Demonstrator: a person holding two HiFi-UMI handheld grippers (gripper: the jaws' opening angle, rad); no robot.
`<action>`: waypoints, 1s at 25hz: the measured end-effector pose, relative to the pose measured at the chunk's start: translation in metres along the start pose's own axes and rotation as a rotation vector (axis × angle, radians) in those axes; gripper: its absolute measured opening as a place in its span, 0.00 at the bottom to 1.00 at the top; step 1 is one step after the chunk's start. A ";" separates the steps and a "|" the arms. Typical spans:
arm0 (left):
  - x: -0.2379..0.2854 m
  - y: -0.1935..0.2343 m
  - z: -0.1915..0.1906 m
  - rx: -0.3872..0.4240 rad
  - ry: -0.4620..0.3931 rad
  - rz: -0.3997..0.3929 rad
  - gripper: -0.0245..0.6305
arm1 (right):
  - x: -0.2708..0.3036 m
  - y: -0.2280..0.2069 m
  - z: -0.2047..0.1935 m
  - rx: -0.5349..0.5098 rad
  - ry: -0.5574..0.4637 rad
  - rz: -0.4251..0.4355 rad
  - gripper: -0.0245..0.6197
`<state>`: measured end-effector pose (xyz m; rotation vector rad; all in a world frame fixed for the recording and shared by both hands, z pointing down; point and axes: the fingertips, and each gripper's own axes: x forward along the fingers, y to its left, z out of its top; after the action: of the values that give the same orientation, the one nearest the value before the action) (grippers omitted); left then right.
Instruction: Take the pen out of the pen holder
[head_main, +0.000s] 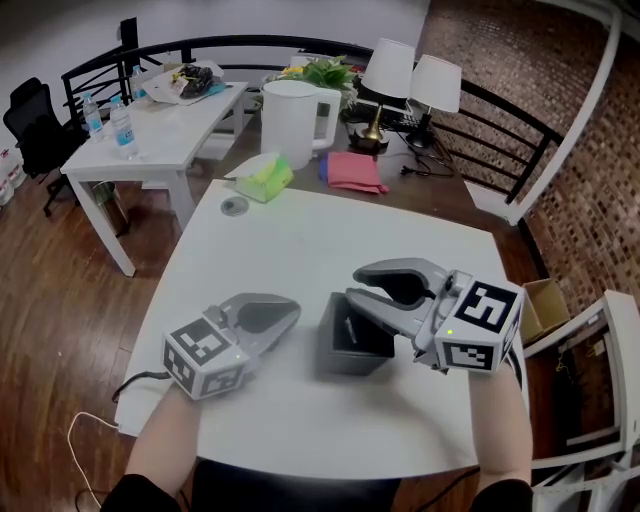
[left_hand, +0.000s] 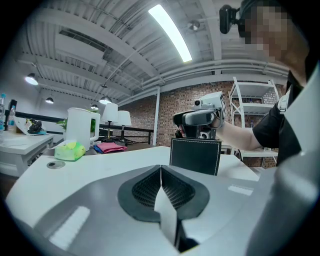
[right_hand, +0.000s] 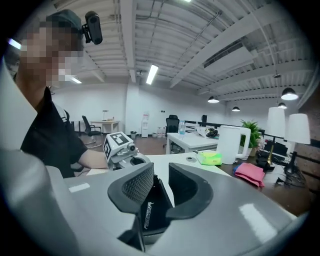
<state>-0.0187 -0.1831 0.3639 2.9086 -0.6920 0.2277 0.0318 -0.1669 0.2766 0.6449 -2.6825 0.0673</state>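
Observation:
A black square pen holder (head_main: 352, 345) stands on the white table (head_main: 300, 250) near its front edge. A dark pen (head_main: 350, 328) with white print lies slanted inside it. My right gripper (head_main: 355, 284) hovers over the holder's right rim, its jaws open. In the right gripper view the holder (right_hand: 155, 220) and the pen (right_hand: 146, 214) show through the gap, and the pads touch nothing. My left gripper (head_main: 295, 312) rests low on the table just left of the holder, shut and empty. The left gripper view shows the holder (left_hand: 196, 156) ahead, with the right gripper (left_hand: 197, 118) above it.
At the table's far edge are a white jug (head_main: 290, 120), a green packet (head_main: 265, 178), a pink cloth (head_main: 352, 170) and two lamps (head_main: 410, 75). A small round disc (head_main: 234, 206) lies near them. A second white table (head_main: 165, 125) with bottles stands at the left.

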 end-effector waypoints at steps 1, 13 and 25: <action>0.000 0.000 0.000 0.000 0.000 0.000 0.04 | 0.003 0.002 -0.001 -0.006 0.019 0.021 0.21; 0.002 -0.002 -0.001 0.001 0.005 -0.007 0.04 | 0.019 0.010 -0.017 -0.092 0.230 0.117 0.25; -0.001 -0.003 -0.001 -0.001 0.009 -0.009 0.04 | 0.028 0.013 -0.023 -0.164 0.301 0.139 0.16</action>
<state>-0.0181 -0.1801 0.3647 2.9077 -0.6779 0.2392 0.0107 -0.1644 0.3093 0.3651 -2.4063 -0.0182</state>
